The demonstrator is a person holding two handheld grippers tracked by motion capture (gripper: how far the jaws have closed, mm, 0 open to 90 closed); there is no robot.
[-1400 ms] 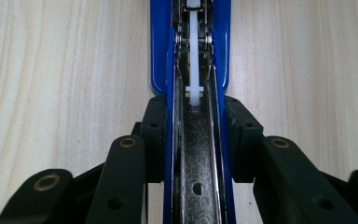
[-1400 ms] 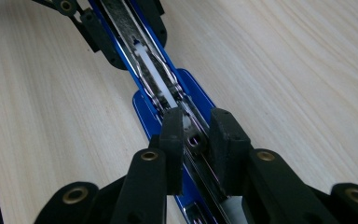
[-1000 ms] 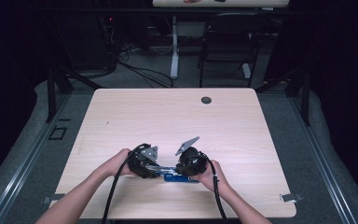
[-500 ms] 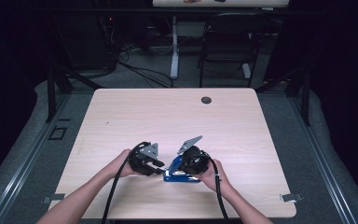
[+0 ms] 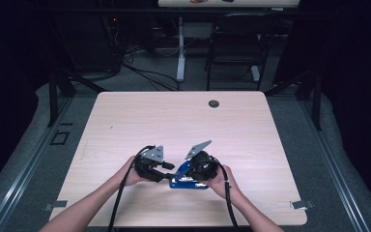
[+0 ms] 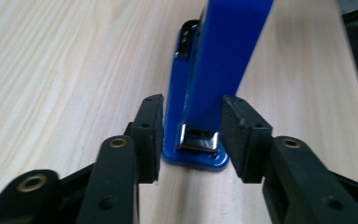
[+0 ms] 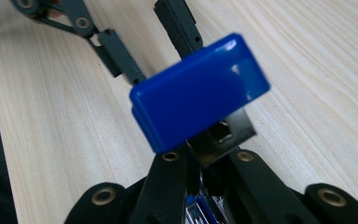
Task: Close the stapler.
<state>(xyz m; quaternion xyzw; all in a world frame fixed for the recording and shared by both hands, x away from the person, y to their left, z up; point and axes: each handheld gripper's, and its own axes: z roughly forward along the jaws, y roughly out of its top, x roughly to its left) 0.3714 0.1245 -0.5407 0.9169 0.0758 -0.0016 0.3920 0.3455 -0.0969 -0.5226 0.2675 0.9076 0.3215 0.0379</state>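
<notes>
**Opening a blue stapler between two hand-held tools**

Straddling the hinge end of the stapler's base, the left tool (image 6: 193, 135) has its jaws wide apart. One black pad stands on each side of the blue base, close to it but not clamped on. The right tool (image 7: 200, 156) has its jaws drawn nearly together, and it appears to be gripping the stapler (image 5: 188, 182) just under its blue top arm. A strip of bright metal shows between the jaws. In the right gripper view, the rounded end of that arm stands up in front of the jaws.

A second ago the stapler lay flat and closed between the two tools. Now its top arm is swung up from the base, and the right tool has risen with it. The base remains on the wood. The work looks to be the opening of the stapler, perhaps for loading. By that reading it is well along, with the left tool placed to steady the base.

The stapler sits at six o'clock on the bench (image 5: 174, 121), near the person's edge. The left tool is at its nine o'clock and the right tool at its three o'clock. The person's left hand (image 5: 130, 174) and right hand (image 5: 220, 181) come in from the near edge. A small dark grommet (image 5: 214, 103) lies at twelve o'clock on the bench, well apart from the work.
</notes>
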